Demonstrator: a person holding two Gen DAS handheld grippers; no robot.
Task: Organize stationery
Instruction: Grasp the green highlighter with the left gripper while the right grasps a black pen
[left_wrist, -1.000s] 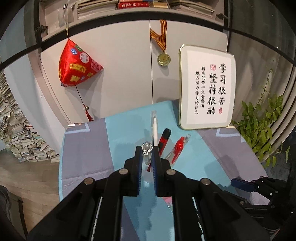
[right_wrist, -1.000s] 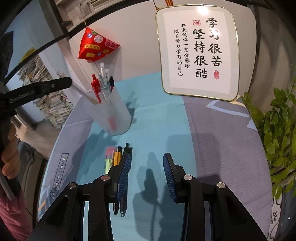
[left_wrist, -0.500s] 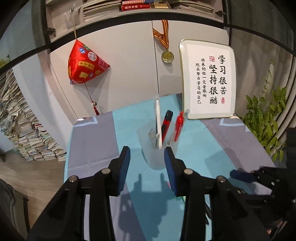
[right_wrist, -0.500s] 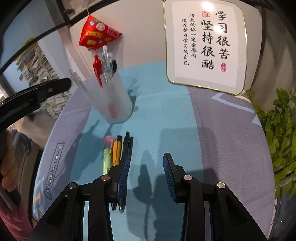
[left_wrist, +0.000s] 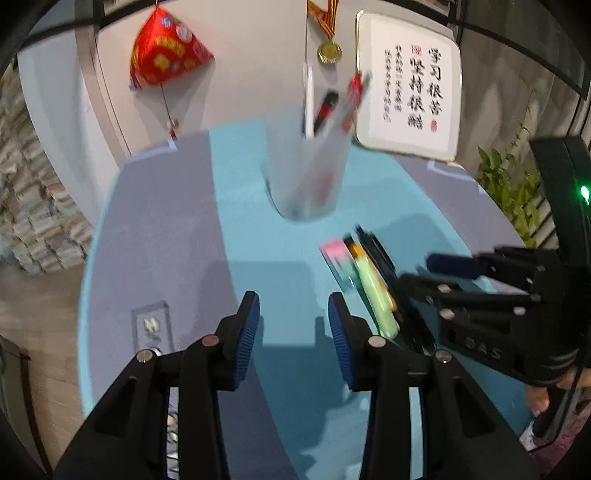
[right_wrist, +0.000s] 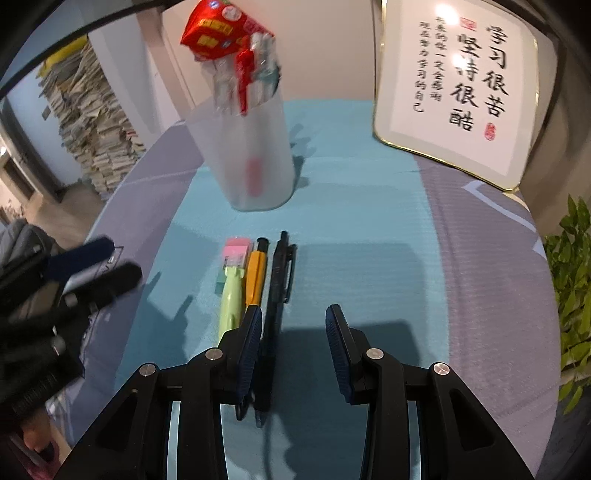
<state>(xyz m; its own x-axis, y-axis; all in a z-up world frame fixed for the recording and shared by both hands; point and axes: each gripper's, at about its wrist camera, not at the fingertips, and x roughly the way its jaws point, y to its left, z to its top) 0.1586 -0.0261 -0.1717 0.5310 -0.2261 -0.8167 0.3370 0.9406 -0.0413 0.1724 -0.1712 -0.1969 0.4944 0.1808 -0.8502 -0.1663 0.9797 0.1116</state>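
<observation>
On blue cloth (right_wrist: 369, 229), pens (right_wrist: 275, 291) lie lengthwise straight ahead of the empty, spread right gripper (right_wrist: 293, 341); the left gripper (left_wrist: 293, 332), also spread and empty, sits farther.

Surface (right_wrist: 369, 229) has a teal centre band with grey sides. Framed calligraphy sign (right_wrist: 461, 77) at 1 o'clock, leaning on the cabinet (left_wrist: 251, 74), bottom edge on the surface. Red zongzi-shaped ornament (left_wrist: 166, 61) hangs at 11 o'clock, tassel below. Gold medal (left_wrist: 329, 51) on a striped ribbon at 12. Green plant (right_wrist: 570, 258) at 3 o'clock. Stacked books (right_wrist: 92, 122) at 10 o'clock, on the floor.
</observation>
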